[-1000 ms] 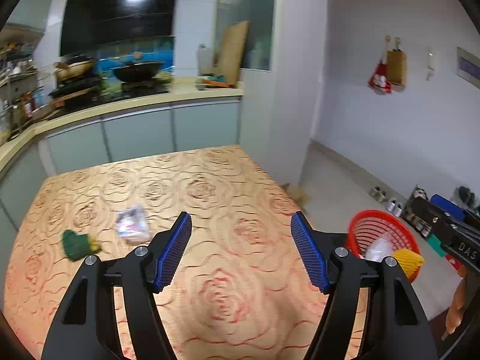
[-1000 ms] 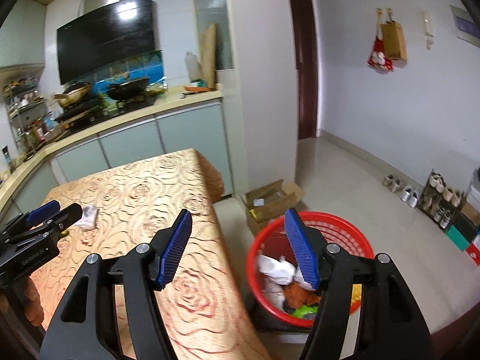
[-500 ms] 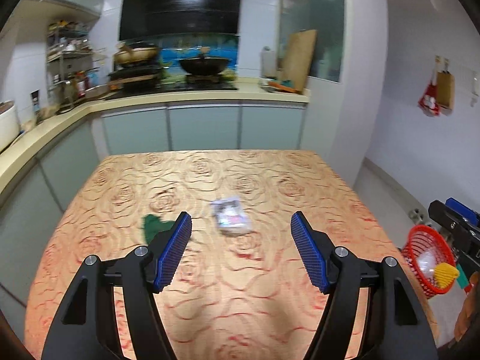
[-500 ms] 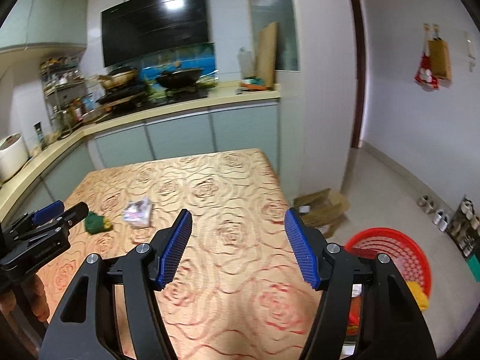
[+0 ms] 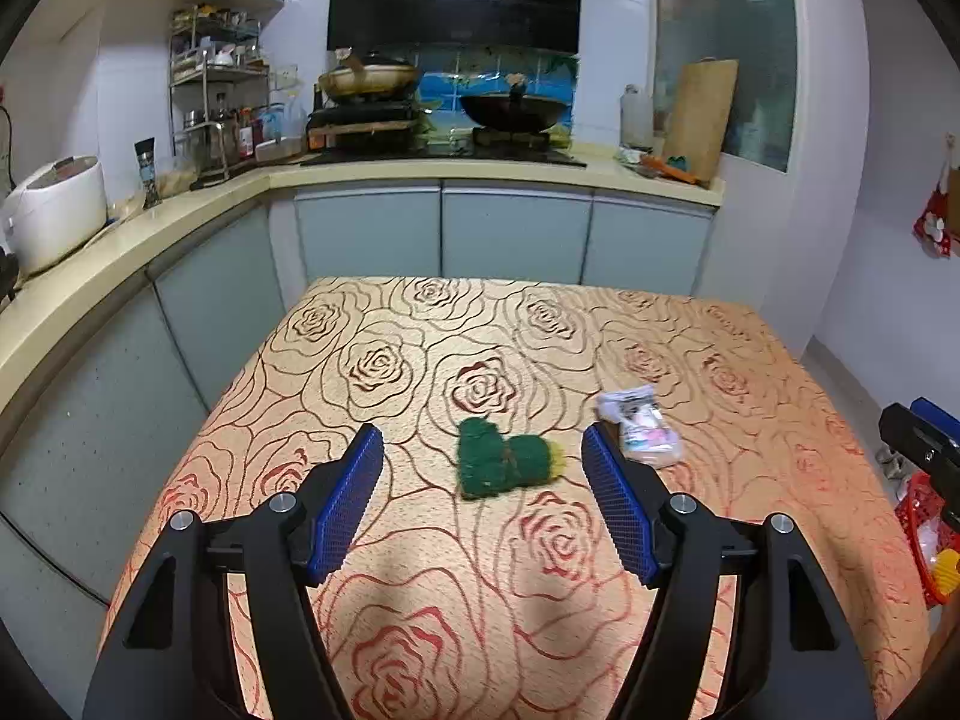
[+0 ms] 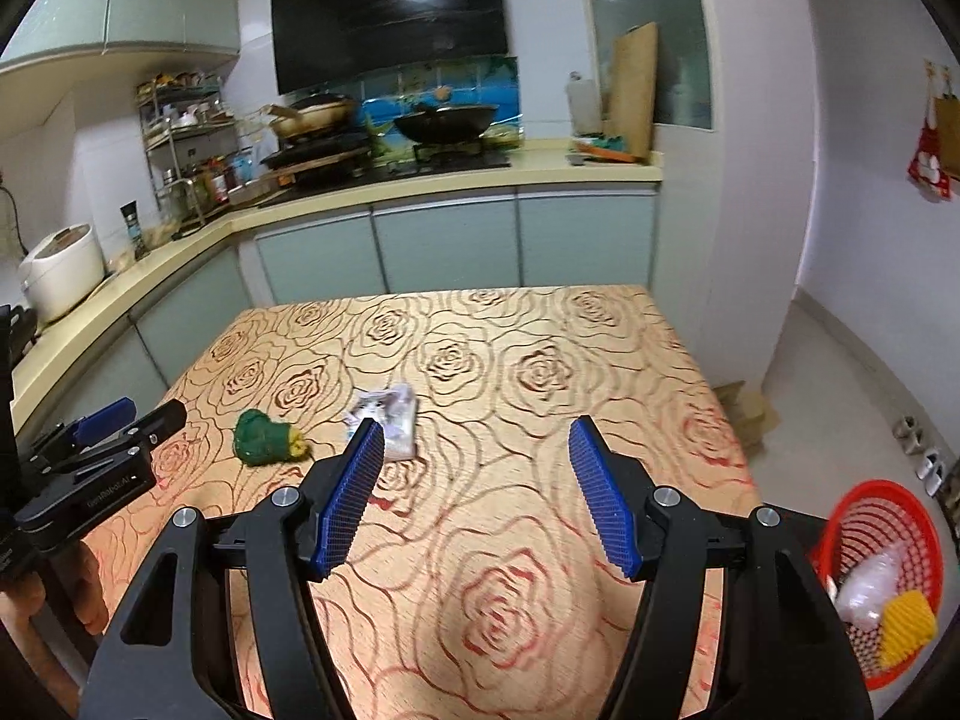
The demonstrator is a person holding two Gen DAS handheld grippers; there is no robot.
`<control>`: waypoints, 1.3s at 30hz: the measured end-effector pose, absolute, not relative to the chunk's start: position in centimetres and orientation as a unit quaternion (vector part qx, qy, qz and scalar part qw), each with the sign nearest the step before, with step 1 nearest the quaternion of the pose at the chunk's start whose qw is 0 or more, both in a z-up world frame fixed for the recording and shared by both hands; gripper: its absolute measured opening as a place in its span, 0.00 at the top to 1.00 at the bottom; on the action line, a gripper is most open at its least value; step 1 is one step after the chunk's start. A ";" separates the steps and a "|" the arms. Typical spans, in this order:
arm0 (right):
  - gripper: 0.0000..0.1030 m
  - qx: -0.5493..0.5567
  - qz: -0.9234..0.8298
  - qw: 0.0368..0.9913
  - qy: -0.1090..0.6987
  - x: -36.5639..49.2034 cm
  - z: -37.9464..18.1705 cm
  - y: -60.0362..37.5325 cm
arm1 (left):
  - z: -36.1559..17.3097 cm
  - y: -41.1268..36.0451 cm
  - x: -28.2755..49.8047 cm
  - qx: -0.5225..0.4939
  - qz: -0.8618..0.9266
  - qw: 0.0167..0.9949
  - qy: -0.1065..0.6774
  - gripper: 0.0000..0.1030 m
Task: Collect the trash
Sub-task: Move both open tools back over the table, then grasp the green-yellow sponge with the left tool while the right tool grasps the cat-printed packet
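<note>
Two pieces of trash, a green scouring pad and a crumpled clear wrapper, lie close together mid-tabletop, while the left gripper and right gripper hover with fingers wide apart, holding nothing, and a red basket sits off the table's right edge.

Green scrubber beside crumpled wrapper

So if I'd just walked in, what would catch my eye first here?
Probably the rose-patterned tablecloth filling the middle, with a green and yellow scrubber and a crumpled plastic wrapper lying side by side on it. Next, the open blue-padded left gripper framing the scrubber, and the red basket of trash on the floor to the right.
</note>
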State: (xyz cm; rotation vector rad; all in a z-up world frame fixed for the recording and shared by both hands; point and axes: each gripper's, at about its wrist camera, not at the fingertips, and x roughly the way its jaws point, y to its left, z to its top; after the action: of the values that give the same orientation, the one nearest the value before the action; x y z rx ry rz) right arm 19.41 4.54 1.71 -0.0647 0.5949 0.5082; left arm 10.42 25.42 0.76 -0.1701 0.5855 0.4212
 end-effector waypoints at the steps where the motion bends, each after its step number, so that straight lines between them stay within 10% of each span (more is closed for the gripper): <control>1: 0.40 -0.034 0.251 0.922 0.292 19.7 1.5 5.1 | 0.5 25.6 10.6 -0.084 0.208 0.931 0.289 0.35; 17: 0.37 -0.061 0.291 0.893 0.339 23.8 -1.8 11.7 | -4.7 28.2 16.3 -0.090 0.191 0.905 0.369 0.36; 39: 0.37 -0.084 0.311 0.866 0.383 26.8 -5.4 15.2 | -6.5 29.2 17.5 -0.105 0.171 0.900 0.386 0.92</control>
State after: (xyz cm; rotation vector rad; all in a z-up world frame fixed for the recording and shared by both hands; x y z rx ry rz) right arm 26.82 15.20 -5.38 -0.1761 0.8026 0.6515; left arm 17.46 29.20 -6.51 -0.2182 0.7979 0.3541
